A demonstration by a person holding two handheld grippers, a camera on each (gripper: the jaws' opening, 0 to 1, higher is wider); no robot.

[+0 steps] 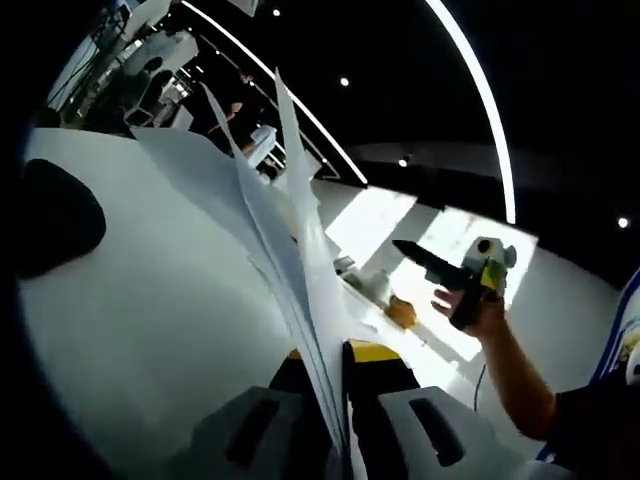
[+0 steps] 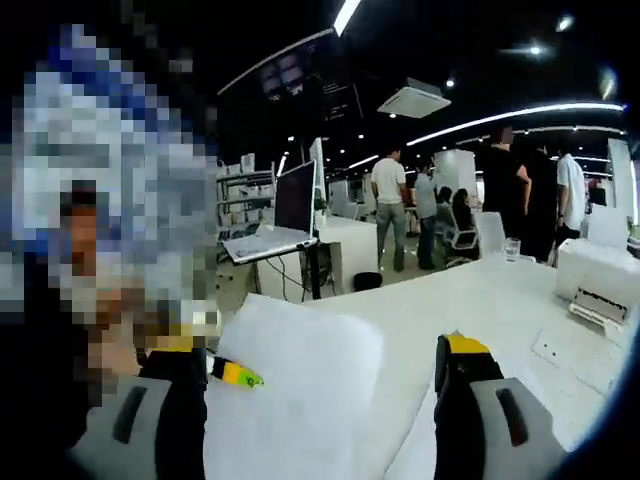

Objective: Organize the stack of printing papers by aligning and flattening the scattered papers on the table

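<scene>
In the left gripper view, our left gripper (image 1: 335,420) pinches thin, smooth white papers (image 1: 265,220) edge-on, fanned upward. Our right gripper (image 2: 320,400) stands wide open, a flat white sheet (image 2: 300,390) between its jaws above the white worktop (image 2: 500,300).

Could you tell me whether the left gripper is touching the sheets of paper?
Touching. In the left gripper view, the left gripper has its jaws closed on the lower edge of the papers, which stand up from between them.

My papers (image 1: 270,230) are plain white, my left gripper (image 1: 340,400) grey with black jaws tipped yellow; lower centre, the white table (image 2: 480,300).
</scene>
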